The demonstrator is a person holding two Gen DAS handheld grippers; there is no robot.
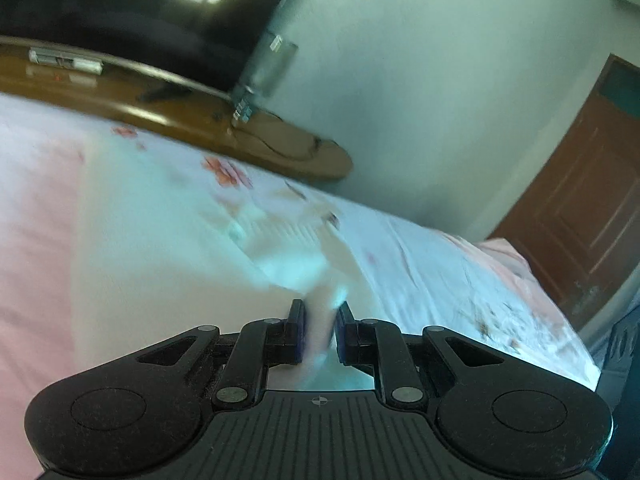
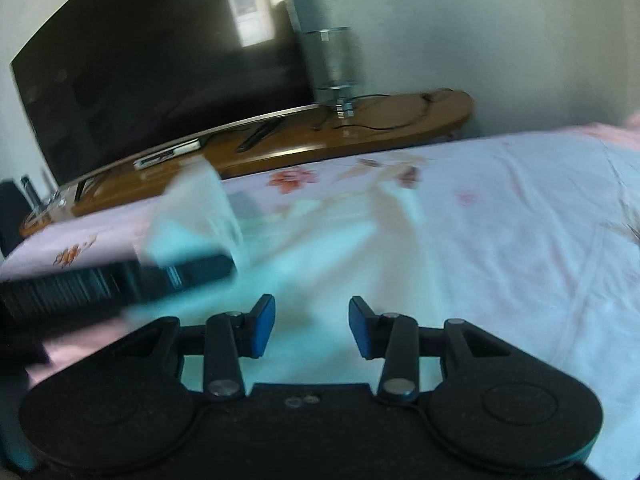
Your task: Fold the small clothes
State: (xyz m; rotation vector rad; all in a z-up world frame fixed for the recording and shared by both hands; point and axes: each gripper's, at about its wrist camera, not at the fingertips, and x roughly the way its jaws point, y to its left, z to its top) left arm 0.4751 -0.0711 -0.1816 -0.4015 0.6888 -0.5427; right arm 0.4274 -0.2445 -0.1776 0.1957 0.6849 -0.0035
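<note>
The left gripper (image 1: 320, 312) had its fingers (image 1: 297, 332) clamped on a fold of the pale garment (image 1: 288, 264), which was blurred and lifted off the bed (image 1: 440, 264) near its middle. In the right wrist view the same cloth hung from that gripper towards the bed's left edge. The right gripper (image 2: 312, 322) hovered over the floral sheet with fingers (image 2: 262, 326) apart and nothing between them. A television (image 2: 160, 72) stood on the wooden surface (image 2: 380, 128) beyond the bed's far edge
</note>
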